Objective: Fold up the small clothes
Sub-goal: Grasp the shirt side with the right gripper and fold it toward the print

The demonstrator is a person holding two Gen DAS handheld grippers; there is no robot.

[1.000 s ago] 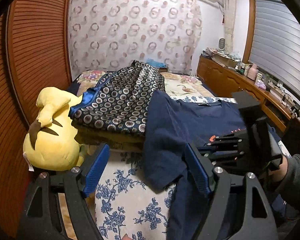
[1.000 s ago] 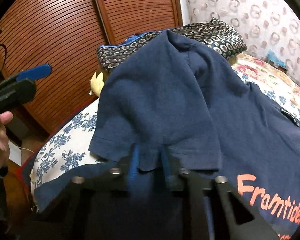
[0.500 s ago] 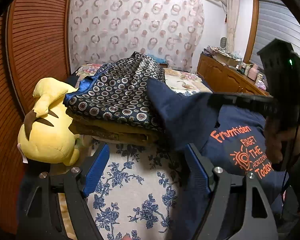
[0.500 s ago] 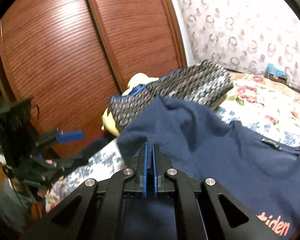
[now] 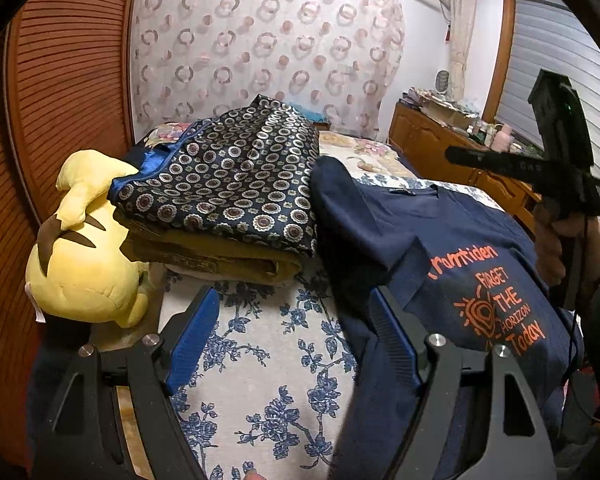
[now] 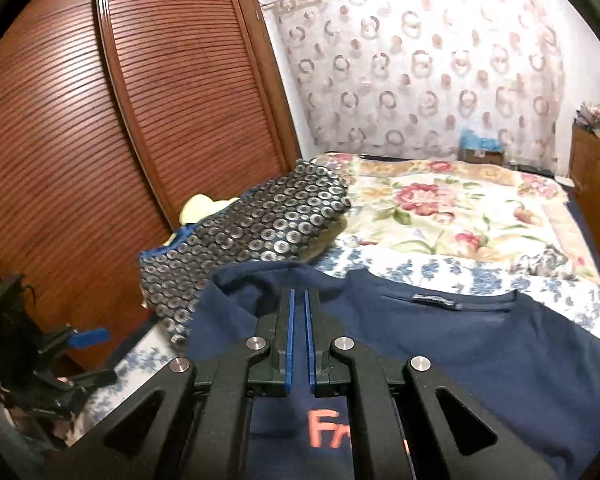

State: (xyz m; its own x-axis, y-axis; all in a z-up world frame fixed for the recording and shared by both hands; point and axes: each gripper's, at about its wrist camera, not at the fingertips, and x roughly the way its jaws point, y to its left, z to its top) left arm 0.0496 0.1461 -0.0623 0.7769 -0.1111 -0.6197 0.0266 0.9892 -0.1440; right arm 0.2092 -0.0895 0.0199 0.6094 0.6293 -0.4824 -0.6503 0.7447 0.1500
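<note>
A navy T-shirt [image 5: 440, 248] with orange print lies face up on the bed, its left sleeve folded in over the chest. It also shows in the right wrist view [image 6: 460, 340]. My left gripper [image 5: 296, 336] is open and empty, low over the floral sheet at the shirt's left edge. My right gripper [image 6: 299, 312] is nearly closed with nothing visibly between its blue pads, raised above the shirt; it shows in the left wrist view [image 5: 480, 158] at the right, above the print.
A stack of folded clothes [image 5: 228, 200] topped by a circle-patterned fabric lies left of the shirt. A yellow plush toy [image 5: 80, 264] sits at the bed's left edge by the wooden wardrobe doors [image 6: 120, 120]. A wooden dresser [image 5: 440, 140] stands at right.
My right gripper carried the sleeve over the chest, let it go and lifted away. The sleeve now lies flat on the shirt. My left gripper barely moved.
</note>
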